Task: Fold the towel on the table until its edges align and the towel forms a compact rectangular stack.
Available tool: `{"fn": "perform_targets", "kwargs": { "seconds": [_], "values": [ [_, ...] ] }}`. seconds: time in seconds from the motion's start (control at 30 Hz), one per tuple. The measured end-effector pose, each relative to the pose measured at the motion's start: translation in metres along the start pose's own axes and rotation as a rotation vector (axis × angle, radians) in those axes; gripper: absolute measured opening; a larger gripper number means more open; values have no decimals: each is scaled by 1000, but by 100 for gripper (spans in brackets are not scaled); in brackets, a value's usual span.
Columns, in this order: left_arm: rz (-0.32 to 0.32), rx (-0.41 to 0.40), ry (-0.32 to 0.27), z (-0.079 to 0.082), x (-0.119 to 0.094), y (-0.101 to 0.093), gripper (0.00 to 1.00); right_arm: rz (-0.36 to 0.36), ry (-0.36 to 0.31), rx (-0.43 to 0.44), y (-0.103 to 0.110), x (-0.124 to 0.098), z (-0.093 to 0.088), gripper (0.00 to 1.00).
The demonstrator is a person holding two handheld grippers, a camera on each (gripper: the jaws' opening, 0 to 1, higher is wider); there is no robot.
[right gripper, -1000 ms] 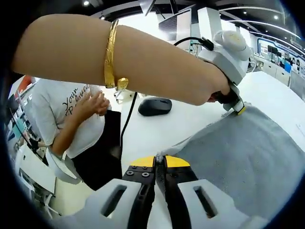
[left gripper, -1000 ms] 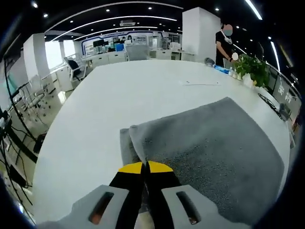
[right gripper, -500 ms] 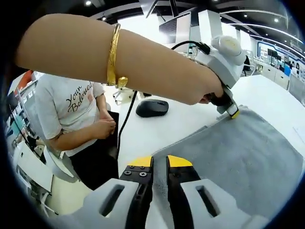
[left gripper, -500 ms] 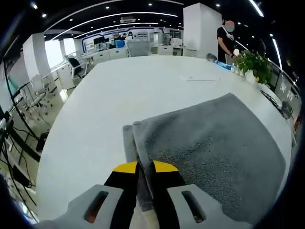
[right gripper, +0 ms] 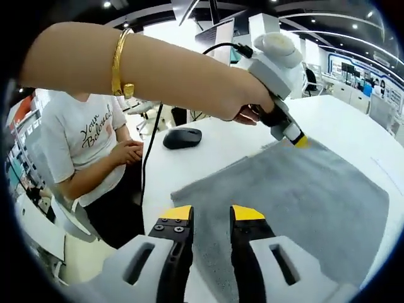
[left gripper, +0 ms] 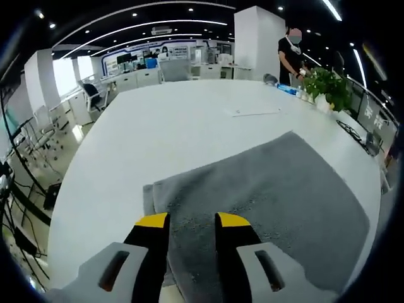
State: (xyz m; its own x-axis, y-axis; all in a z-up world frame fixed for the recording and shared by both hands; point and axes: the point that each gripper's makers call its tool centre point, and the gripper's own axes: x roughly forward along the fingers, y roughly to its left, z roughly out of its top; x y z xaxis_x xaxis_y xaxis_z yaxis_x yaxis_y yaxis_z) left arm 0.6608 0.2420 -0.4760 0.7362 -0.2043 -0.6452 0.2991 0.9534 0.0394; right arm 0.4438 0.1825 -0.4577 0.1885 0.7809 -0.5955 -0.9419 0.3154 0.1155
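— Looking at the towel (left gripper: pixel 265 189) first: where does it lie, and what do the tools have hold of?

— It lies spread on the white bench (left gripper: pixel 158 120), grey and doubled, with a lower layer peeking out along the edge nearest the left hand-held gripper (left gripper: pixel 192 219). That tool's yellow-tipped jaws stand apart over the towel's near edge, with nothing between them. The right hand-held gripper (right gripper: pixel 211 213) is the same: jaws parted above the towel's near border, gripping nothing.

— So what should the person watch for at this point?

— Judging from the open jaws, a fold has been laid and the next one is not begun. The upper layer's corner sits a little inside the lower one, so the edges want squaring before anything else. Each tool would do best to bite both layers together at a corner, not the top ply alone, or the stack will skew when lifted.

— Anything near the towel to mind?

— A mouse (right gripper: pixel 182 137) and its cable rest on the bench beyond the towel's edge on the seated person's side, and a potted plant (left gripper: pixel 329 88) stands past the far corner. Carrying the fold towards the towel's own middle keeps clear of both.
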Motion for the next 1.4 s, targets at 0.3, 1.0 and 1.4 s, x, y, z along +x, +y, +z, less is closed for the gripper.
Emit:
{"fn": "perform_targets", "kwargs": {
  "seconds": [0.3,1.0,1.4],
  "values": [
    [-88,47,-13,22,15,-37,43,-77,-16,73,-30,-28,-16,30],
    [-202,128,-77,73,45,-133,58,-335,-44,231,-106,-111,-75,43],
    [-262,131,-55,76,58,-191,58,-383,-21,276,-122,-149,-106,44]
  ]
}}
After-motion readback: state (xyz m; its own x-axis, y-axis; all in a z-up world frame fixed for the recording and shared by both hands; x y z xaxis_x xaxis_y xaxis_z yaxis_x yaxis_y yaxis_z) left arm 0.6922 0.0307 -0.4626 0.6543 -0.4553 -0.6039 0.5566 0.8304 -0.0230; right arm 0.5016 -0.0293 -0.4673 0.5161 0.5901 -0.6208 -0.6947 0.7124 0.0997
